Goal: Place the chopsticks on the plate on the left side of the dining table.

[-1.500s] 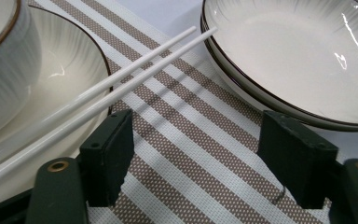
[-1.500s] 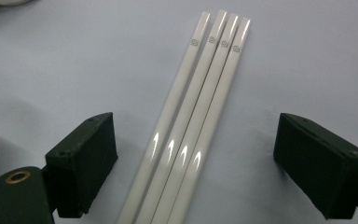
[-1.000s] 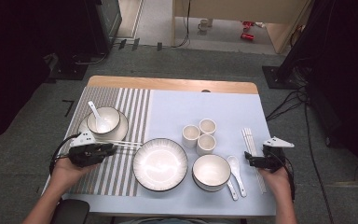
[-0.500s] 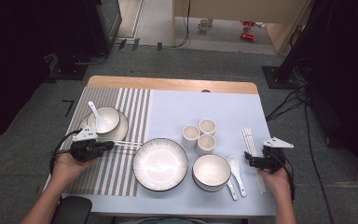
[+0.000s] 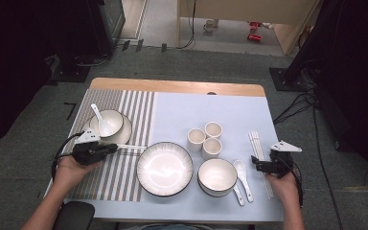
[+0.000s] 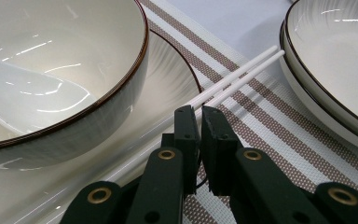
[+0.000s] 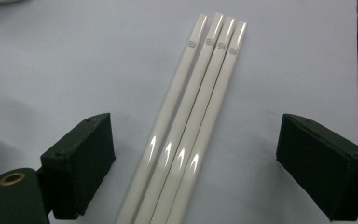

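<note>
Left gripper (image 6: 199,112) clenched on white chopstick pair (image 6: 242,77), at 3 o'clock of the spoon bowl (image 5: 106,122). Right gripper (image 7: 196,168) released, straddling four chopsticks (image 7: 191,126) on the counter (image 5: 230,110).

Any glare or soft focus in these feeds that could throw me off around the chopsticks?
High view: evenly lit table, dark surroundings, bright sheen on the large plate. Left gripper view: sharp at the left gripper and its pair of chopsticks; streaky highlights inside the bowl. Right gripper view: small glints on each of the four chopsticks; the right gripper pads look slightly soft.
</note>
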{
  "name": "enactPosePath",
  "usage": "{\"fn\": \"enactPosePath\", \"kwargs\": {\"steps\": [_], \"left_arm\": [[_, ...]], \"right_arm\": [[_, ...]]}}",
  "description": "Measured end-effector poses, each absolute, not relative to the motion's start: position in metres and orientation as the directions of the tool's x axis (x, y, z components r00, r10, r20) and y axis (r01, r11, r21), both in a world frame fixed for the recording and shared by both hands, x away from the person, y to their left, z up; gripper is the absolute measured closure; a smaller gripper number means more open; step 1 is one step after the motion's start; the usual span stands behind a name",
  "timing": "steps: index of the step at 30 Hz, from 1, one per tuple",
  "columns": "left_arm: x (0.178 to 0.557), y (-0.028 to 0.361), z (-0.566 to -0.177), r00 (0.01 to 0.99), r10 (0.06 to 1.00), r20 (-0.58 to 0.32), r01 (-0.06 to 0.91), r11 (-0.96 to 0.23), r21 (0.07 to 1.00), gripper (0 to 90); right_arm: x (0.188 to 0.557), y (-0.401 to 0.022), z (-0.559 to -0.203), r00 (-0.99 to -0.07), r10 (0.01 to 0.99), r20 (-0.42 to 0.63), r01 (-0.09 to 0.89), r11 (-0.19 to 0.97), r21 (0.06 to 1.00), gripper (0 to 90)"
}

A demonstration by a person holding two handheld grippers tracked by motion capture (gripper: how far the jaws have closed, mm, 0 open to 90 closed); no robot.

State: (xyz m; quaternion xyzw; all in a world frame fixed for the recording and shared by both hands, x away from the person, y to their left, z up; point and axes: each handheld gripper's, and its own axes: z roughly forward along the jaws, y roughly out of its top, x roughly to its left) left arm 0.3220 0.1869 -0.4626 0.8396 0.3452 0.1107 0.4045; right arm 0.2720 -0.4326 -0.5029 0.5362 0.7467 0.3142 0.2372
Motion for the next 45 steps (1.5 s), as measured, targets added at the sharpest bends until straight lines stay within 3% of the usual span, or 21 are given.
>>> {"fn": "enactPosePath", "kwargs": {"steps": [30, 39, 45], "left_arm": [[0.3268, 0.1889, -0.4664, 0.711, 0.697, -0.097, 0.515, -0.422, 0.746, 84.1], [0.3258, 0.1901, -0.4643, 0.710, 0.695, -0.112, 0.519, -0.409, 0.750, 79.4], [0.3215, 0.1865, -0.4618, 0.727, 0.678, -0.109, 0.514, -0.432, 0.741, 71.6]], "right_arm": [[0.2718, -0.4324, -0.5029, -0.312, 0.950, -0.019, 0.651, 0.228, 0.724, 11.3], [0.2720, -0.4326, -0.5029, -0.312, 0.950, -0.017, 0.652, 0.227, 0.723, 11.3], [0.2716, -0.4322, -0.5028, -0.311, 0.950, -0.020, 0.651, 0.229, 0.724, 11.4]]}}
